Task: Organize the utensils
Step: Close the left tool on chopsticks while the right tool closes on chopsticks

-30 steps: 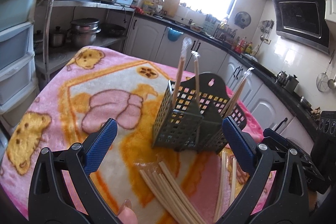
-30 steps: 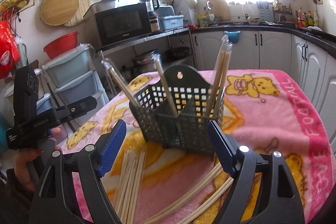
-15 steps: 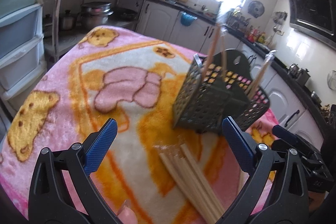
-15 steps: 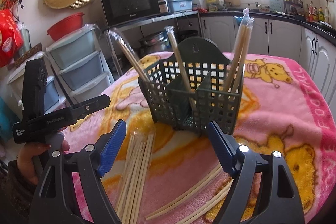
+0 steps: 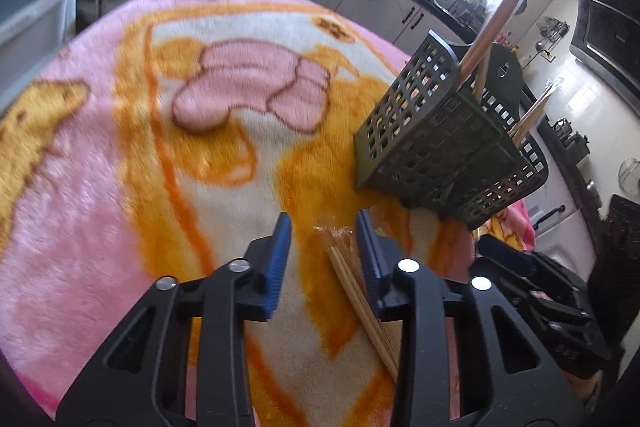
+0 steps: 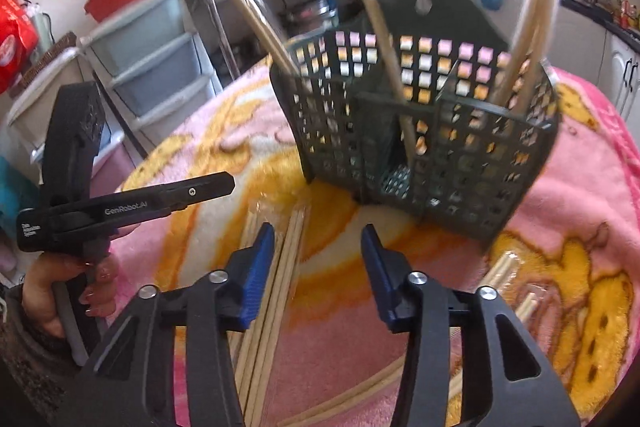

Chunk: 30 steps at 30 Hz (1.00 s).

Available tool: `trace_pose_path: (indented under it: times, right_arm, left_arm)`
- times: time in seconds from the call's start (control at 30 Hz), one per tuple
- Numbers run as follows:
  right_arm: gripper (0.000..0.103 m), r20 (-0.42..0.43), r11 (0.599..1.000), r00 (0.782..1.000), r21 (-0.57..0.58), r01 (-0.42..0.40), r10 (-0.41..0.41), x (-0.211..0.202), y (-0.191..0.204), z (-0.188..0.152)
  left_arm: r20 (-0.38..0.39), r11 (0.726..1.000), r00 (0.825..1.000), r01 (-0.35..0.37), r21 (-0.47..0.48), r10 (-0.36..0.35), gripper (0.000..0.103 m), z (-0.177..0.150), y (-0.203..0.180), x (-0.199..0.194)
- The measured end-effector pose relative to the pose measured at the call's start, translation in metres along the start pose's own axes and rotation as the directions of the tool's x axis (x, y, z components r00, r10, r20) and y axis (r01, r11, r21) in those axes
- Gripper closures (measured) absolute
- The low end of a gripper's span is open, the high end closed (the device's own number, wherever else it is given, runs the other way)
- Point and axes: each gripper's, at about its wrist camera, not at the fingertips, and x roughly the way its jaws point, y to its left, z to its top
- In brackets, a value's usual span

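Nearest, left wrist view: left gripper, jaws closing, low over the blanket on the counter. A clear-wrapped bundle of chopsticks lies between the jaws, hard against the right-hand pad; cannot tell if that pad already touches, and the other pad is clearly apart from it, so not pinched yet. Only the wrapper end and upper sticks show (the rest runs under the gripper body).

Right wrist view: right gripper, jaws also closing, nothing between them but bare blanket. A second wrapped bundle lies just beside and partly under the left-hand pad, outside the gap. More loose sticks lie further right, well apart from the jaws.

Handling, my judgement: the sticks are light, stiff and thin, the film wrapper is slippery and crinkly, and the blanket is soft, so they sink in a little. Best taken across the bundle near mid-length, not at the loose wrapper tip, or they will pivot or slide out.

Further off: a dark green basket with compartments stands upright on the blanket, beyond both grippers, with several chopsticks already leaning in it. Kitchen cabinets and a microwave sit behind (blurred).
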Motion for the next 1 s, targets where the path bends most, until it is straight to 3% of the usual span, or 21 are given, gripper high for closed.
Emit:
trace_pose_path:
  times: [0.33,0.5,0.93,1.0]
  right_arm:
    - [0.069,-0.072,1.0,0.997,-0.024,0.006,-0.008,0.033,0.006,0.01]
    - [0.074,-0.096,1.0,0.995,-0.017,0.01,-0.012,0.049,0.007,0.016]
    - [0.074,-0.125,1.0,0.992,0.022,0.018,-0.015,0.086,0.016,0.035]
    - [0.078,-0.127,0.999,0.991,0.017,0.031,-0.028,0.089,0.018,0.036]
  left_arm:
    - [-0.08,1.0,0.997,0.012,-0.019,-0.014,0.083,-0.001,0.0,0.031]
    - [-0.076,1.0,0.997,-0.001,-0.016,0.0,0.097,0.002,0.004,0.036]
    - [-0.041,0.999,0.999,0.023,-0.037,-0.024,0.101,0.001,0.02,0.021]
    - [-0.029,0.999,0.999,0.021,-0.046,-0.022,0.101,0.0,0.023,0.016]
